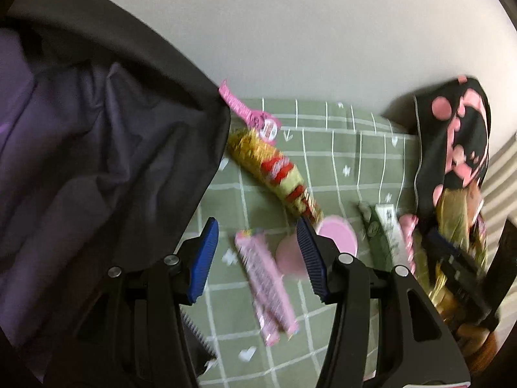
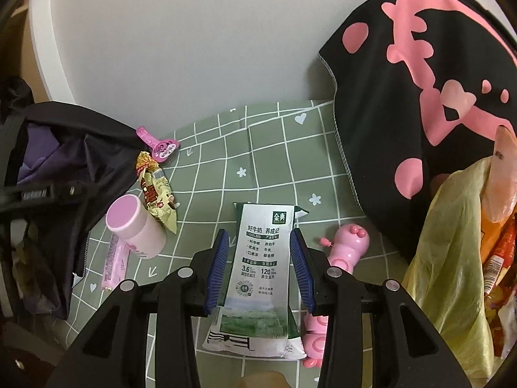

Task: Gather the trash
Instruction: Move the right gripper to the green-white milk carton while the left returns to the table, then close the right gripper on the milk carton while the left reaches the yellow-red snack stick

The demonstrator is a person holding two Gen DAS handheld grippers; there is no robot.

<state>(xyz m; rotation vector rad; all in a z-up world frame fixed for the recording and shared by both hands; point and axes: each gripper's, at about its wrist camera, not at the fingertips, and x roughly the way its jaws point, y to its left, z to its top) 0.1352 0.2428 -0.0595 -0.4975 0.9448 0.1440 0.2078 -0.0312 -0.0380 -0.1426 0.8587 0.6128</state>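
**Both grippers low over the littered green cloth**

Left wrist view: your left gripper (image 1: 257, 260) hangs over the green checked cloth (image 1: 339, 168) with its jaws parted about halfway and nothing between the blue pads. Just below and between them lies a pink stick packet (image 1: 266, 286), flat on the cloth and free of both fingers. The pink bottle (image 1: 336, 242) lies on its side, partly hidden behind the right-hand finger. Further up lie a yellow-and-red snack wrapper (image 1: 274, 174) and a pink tab (image 1: 255, 113) near the wall. The open dark bag (image 1: 97, 148) with its purple lining fills the left side. The picture is blurred, so finer detail is lost.

Right wrist view: your right gripper (image 2: 260, 266) straddles the flattened milk carton (image 2: 258, 278), which lies on the cloth between the pads. The pads stand close on either side, with a sliver of gap on each edge, so the carton is not pinched. A pink toy (image 2: 347, 244) lies just right of the carton. On the right, a yellow-green plastic bag (image 2: 452, 258) holds wrappers. A black cloth with pink print (image 2: 404, 103) leans behind it.
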